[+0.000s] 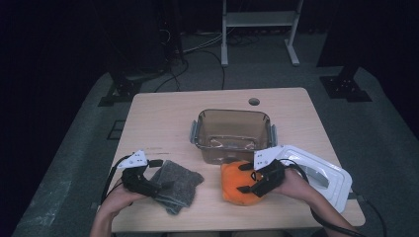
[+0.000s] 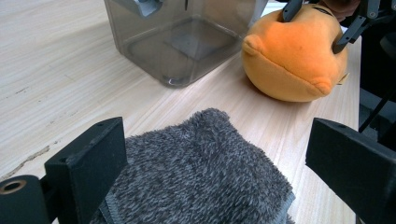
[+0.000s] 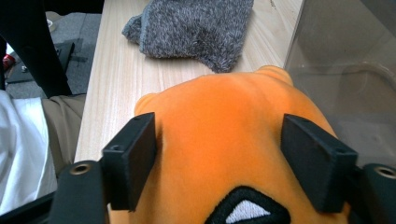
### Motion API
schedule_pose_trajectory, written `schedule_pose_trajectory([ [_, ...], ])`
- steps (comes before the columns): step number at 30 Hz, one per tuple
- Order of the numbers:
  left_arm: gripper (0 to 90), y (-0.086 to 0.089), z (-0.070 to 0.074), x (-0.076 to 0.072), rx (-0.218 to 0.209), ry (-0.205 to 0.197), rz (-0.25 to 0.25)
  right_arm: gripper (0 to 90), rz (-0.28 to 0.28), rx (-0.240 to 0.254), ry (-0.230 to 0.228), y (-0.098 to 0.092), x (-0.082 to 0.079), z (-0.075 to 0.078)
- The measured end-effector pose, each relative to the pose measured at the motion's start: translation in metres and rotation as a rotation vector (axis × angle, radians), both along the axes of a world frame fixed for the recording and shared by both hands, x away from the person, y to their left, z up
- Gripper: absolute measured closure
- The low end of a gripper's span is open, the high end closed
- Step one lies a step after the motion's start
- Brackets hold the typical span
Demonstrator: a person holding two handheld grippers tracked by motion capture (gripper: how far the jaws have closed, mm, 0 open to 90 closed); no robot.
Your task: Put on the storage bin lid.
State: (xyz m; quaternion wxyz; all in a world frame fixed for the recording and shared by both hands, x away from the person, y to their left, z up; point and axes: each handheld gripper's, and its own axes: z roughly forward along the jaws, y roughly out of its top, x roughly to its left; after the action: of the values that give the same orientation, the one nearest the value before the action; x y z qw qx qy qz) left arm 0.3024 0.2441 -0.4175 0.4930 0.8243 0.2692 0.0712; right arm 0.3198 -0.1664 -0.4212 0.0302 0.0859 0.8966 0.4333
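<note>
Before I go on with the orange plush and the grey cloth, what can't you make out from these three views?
- High view: the right gripper covers the orange plush where its jaws meet it.
- Right gripper view: the plush's underside is hidden by its own body.
- Left gripper view: the grey cloth's near edge is cut off at the bottom.
- High view: the white lid's near side is hidden by the right hand.

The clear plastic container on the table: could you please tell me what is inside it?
The clear container looks empty; its bare bottom shows through the walls. The orange plush toy hides part of the near wall.
</note>
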Motion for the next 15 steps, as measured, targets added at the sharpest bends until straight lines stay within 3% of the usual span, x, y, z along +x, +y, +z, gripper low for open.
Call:
schedule_pose_trajectory([
  [15, 4.5, -0.0010, -0.0009, 0.0003, 0.005, 0.003, -0.005, 55.4, 0.001, -0.038, 0.001, 0.0017, -0.0087, -0.0015],
])
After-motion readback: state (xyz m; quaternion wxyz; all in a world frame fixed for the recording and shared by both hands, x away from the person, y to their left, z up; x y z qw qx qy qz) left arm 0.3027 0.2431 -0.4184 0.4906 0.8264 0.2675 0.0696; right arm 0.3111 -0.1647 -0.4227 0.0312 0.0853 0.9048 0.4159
